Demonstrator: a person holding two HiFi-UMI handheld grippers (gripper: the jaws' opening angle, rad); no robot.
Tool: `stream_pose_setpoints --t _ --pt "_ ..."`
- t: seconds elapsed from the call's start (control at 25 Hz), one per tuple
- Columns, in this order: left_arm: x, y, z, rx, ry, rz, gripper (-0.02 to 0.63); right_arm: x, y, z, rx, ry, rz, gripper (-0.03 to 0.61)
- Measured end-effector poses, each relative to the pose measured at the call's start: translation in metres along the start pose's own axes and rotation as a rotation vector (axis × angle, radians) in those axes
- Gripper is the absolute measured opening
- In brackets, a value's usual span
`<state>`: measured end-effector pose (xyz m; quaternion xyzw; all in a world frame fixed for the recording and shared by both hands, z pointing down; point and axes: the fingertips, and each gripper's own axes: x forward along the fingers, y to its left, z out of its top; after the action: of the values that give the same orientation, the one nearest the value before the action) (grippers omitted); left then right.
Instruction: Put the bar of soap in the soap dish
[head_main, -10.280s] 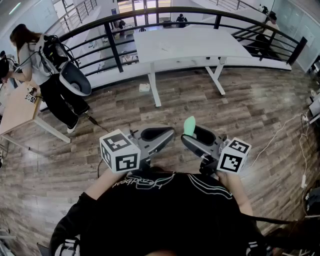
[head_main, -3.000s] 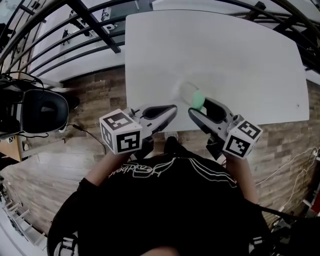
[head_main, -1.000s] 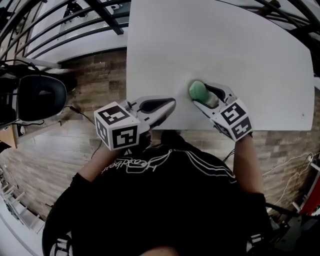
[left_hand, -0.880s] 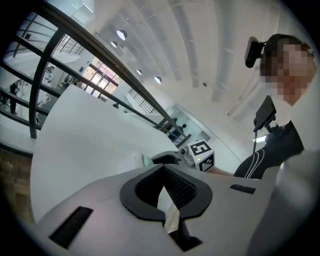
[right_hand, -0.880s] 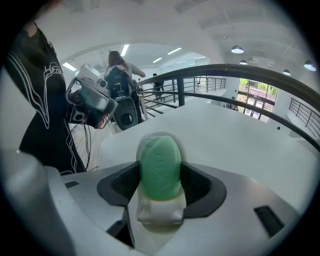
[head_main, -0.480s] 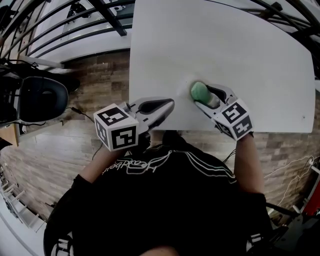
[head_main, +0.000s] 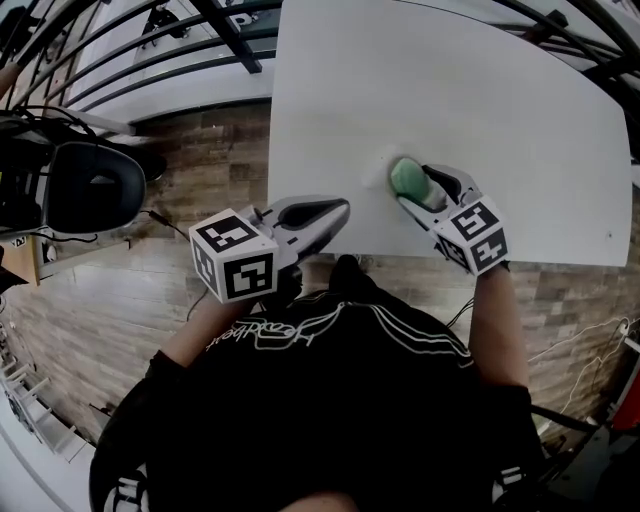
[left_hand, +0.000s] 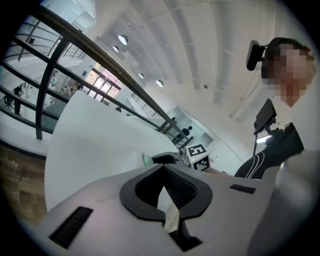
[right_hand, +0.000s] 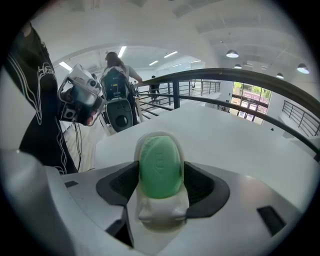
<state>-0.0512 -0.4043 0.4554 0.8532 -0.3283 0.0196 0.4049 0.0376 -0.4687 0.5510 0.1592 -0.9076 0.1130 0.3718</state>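
A green bar of soap (head_main: 408, 178) sits between the jaws of my right gripper (head_main: 411, 186), which is shut on it near the front edge of the white table (head_main: 450, 90). In the right gripper view the soap (right_hand: 160, 167) lies low inside the pale, translucent soap dish (right_hand: 160, 212), whose rim shows around it. The dish (head_main: 378, 170) is a faint white shape on the table at the soap's left. My left gripper (head_main: 340, 210) hangs shut and empty at the table's front edge, left of the dish; its tips (left_hand: 162, 171) meet.
A dark office chair (head_main: 95, 185) stands on the wooden floor at the left. Black railings (head_main: 215, 20) run behind the table. In the right gripper view a person with a backpack (right_hand: 116, 75) stands far off beside another chair (right_hand: 120, 116).
Since the oldest frames I came to the table and brought the soap down to the dish. Over the last second the right gripper hardly moves relative to the table; only the view drifts.
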Motion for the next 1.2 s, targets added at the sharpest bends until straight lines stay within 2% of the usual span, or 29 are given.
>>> stream_pose_setpoints --t 0.16,0.28,0.4,0.64,0.92,0.96,1.04,1.2 --pt "-0.013 -0.005 -0.003 0.008 -0.005 0.004 0.009 -0.004 -0.001 0.003 -0.011 -0.015 -0.075 0.23" --pt "-0.022 -0.012 -0.003 0.021 -0.012 -0.002 0.009 -0.018 0.0 0.02 0.012 -0.102 -0.134 0.23" --pt "-0.03 -0.024 -0.006 0.041 -0.019 -0.019 0.009 -0.037 0.016 0.037 0.029 -0.193 -0.149 0.23" --pt "-0.051 -0.06 -0.019 0.092 -0.034 -0.062 0.009 -0.078 0.074 0.059 0.083 -0.327 -0.147 0.229" --pt "-0.092 -0.124 -0.037 0.173 -0.057 -0.122 0.009 -0.134 0.179 0.079 0.092 -0.446 -0.093 0.225" --pt "-0.098 -0.134 -0.041 0.186 -0.06 -0.13 0.009 -0.143 0.192 0.081 0.097 -0.469 -0.093 0.215" --pt "-0.107 -0.153 -0.047 0.22 -0.068 -0.152 0.009 -0.161 0.212 0.083 0.128 -0.527 -0.105 0.088" --pt "-0.126 -0.185 -0.061 0.278 -0.084 -0.168 0.008 -0.189 0.249 0.075 0.202 -0.603 -0.071 0.045"
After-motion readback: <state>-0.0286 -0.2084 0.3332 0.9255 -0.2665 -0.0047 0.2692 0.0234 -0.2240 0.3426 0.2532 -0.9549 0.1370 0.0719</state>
